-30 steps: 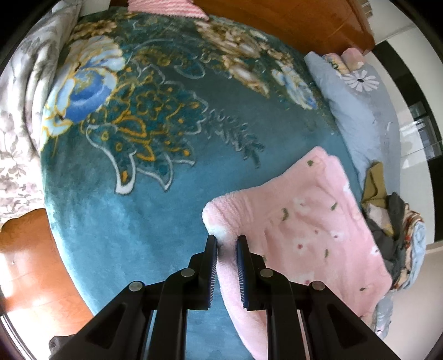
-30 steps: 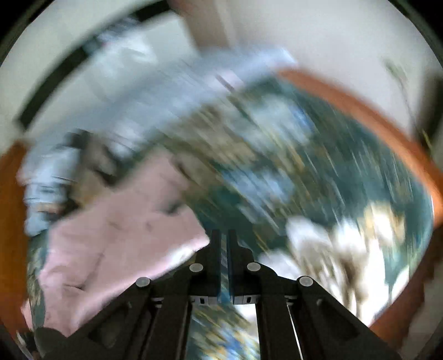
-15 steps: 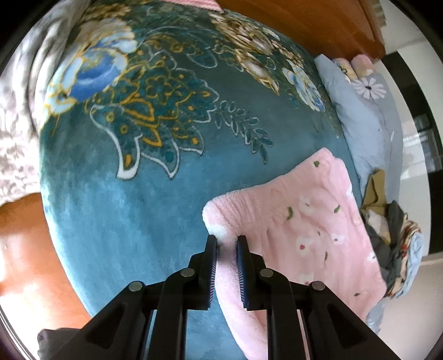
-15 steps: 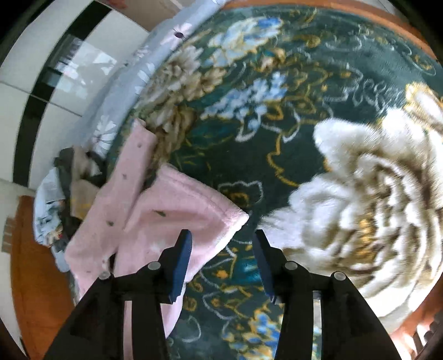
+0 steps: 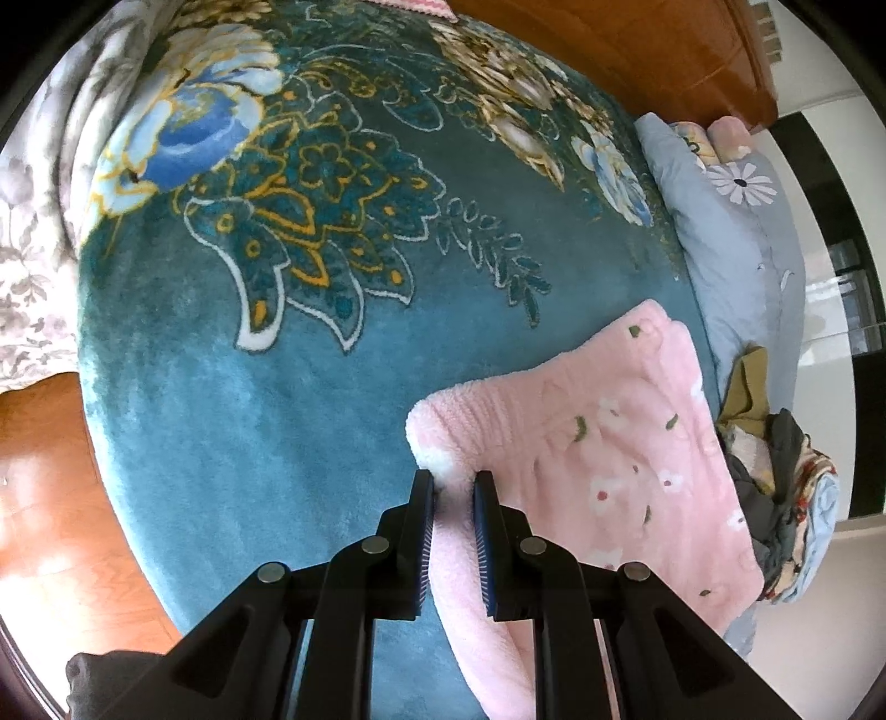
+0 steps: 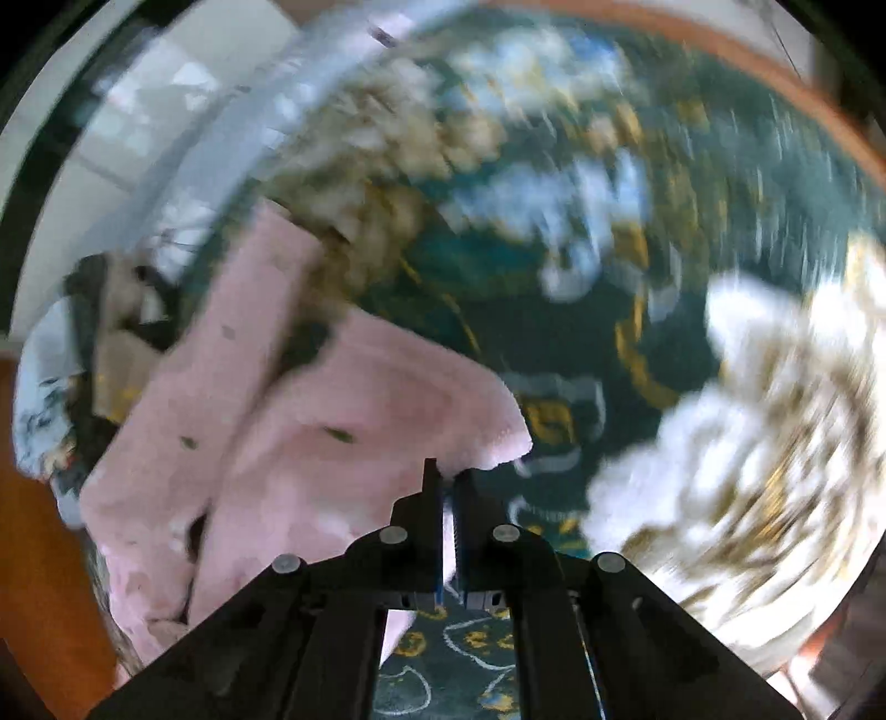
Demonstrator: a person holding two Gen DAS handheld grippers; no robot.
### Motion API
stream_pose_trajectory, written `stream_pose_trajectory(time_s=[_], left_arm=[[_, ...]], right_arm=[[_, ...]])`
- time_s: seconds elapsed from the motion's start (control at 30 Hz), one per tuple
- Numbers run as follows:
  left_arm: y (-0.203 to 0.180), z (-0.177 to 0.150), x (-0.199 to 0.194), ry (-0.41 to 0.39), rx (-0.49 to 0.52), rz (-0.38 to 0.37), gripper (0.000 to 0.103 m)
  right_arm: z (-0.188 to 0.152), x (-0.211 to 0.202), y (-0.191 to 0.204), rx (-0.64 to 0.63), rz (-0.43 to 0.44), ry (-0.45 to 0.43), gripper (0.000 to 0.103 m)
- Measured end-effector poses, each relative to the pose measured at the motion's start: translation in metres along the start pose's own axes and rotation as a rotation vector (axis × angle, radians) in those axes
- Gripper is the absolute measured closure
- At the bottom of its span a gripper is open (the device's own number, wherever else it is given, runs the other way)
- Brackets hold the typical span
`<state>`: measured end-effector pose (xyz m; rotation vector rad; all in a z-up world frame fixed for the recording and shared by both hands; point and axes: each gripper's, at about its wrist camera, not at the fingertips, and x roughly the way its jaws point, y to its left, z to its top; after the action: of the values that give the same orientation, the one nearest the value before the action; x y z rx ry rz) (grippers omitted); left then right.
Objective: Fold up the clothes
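Observation:
A pink fleece garment [image 5: 598, 459] with small flower prints lies on the teal floral blanket [image 5: 277, 387]. My left gripper [image 5: 454, 482] is shut on its near-left corner, with pink fleece between the fingers. In the right wrist view the same pink garment [image 6: 332, 421] lies at left, blurred by motion. My right gripper [image 6: 447, 471] is shut on the garment's near-right corner.
A pile of other clothes [image 5: 775, 471] lies at the right edge of the bed, also in the right wrist view [image 6: 99, 332]. A light blue flowered quilt [image 5: 736, 232] lies beyond the garment. A wooden headboard [image 5: 609, 50] stands behind. Wooden floor [image 5: 44, 498] is at left.
My right gripper was open half a second ago and has closed on the garment's corner; its view is blurred by motion. My left gripper keeps its hold on the other corner.

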<state>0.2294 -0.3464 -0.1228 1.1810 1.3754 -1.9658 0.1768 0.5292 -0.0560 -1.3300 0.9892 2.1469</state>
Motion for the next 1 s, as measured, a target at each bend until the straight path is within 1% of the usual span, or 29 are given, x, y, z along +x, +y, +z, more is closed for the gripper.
stream_pose_trajectory(time_s=[0.03,0.13,0.27,0.33,0.43,0.53,0.67,0.73,0.8,0.93,1.0], left_arm=[[-0.001,0.000,-0.001,-0.004,0.002,-0.006,0.088],[-0.005,0.000,-0.003,-0.009,0.022,-0.017,0.088],[-0.006,-0.007,0.008,0.004,0.056,0.026,0.088],[0.001,-0.009,0.014,0.015,0.029,0.040,0.088],[0.009,-0.005,0.013,0.016,-0.022,0.016,0.088],[-0.003,0.002,0.010,0.012,-0.033,-0.003,0.088],[-0.026,0.014,0.007,0.007,-0.039,-0.026,0.088],[-0.038,0.020,0.006,0.006,-0.043,-0.039,0.089],[-0.061,0.032,0.003,0.017,-0.056,-0.083,0.089],[-0.105,0.056,-0.002,0.019,-0.060,-0.182,0.089],[-0.131,0.072,0.001,0.027,-0.063,-0.207,0.089]], right_arm=[[0.004,-0.015,-0.001,-0.016,0.010,-0.027,0.101],[-0.003,-0.015,-0.021,0.022,-0.013,-0.011,0.101],[-0.011,-0.014,-0.048,0.072,-0.043,0.010,0.101],[-0.015,-0.014,-0.062,0.096,-0.058,0.021,0.101],[-0.022,-0.013,-0.082,0.134,-0.080,0.037,0.101],[-0.026,-0.013,-0.100,0.170,-0.095,0.049,0.101],[0.009,-0.043,-0.073,0.196,0.081,-0.029,0.101],[0.031,-0.054,-0.044,0.182,0.154,-0.057,0.101],[0.053,-0.055,-0.012,0.184,0.220,-0.072,0.101],[0.102,-0.042,0.038,0.178,0.230,-0.062,0.101],[0.125,-0.028,0.056,0.179,0.218,-0.053,0.101]])
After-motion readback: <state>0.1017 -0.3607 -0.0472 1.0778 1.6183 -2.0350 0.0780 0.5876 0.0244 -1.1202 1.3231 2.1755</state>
